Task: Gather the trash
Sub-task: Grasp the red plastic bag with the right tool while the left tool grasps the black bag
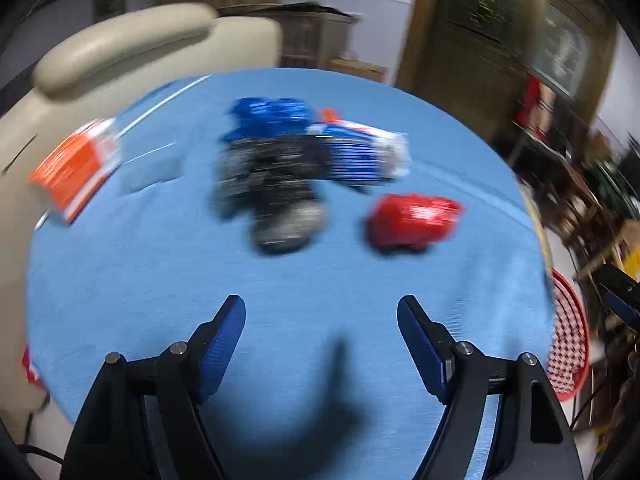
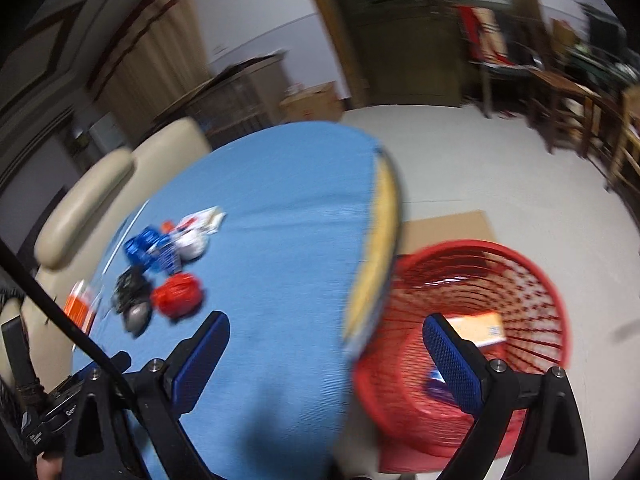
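Trash wrappers (image 1: 280, 168) on blue table (image 1: 280, 280), ahead of both empty, wide-apart jaws.

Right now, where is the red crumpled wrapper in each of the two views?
Left wrist view: red crumpled wrapper, right of centre, beside the black wrapper.
Right wrist view: lower left, again beside the black wrapper.
Shared landmark: the blue tablecloth.

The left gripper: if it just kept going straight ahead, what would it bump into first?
Probably the black crumpled wrapper, lying ahead of the open left gripper on the blue tablecloth. Blur makes depth uncertain.
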